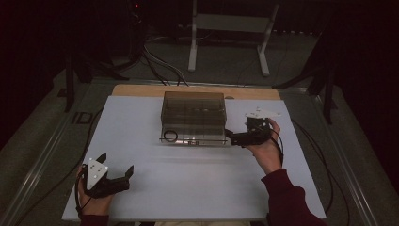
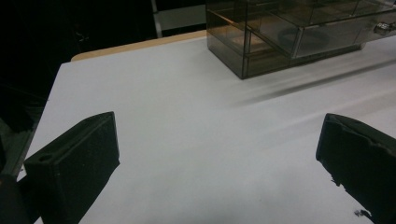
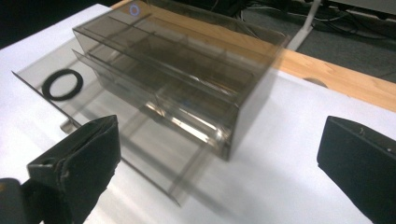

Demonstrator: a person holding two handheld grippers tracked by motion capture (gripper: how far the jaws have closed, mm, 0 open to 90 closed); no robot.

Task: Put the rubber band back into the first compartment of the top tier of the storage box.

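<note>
Dim room; the surroundings beyond the table (image 1: 141, 141) fall to near black in the high view, and only the white tabletop reads pale and evenly lit. The pictures are soft and grainy. In the left gripper view, a streaked, smeared shadow runs beside the clear box (image 2: 289, 32), perhaps from motion blur. In the right gripper view the box (image 3: 187, 79) shows faint glare, and the near jaws are out of focus.
</note>
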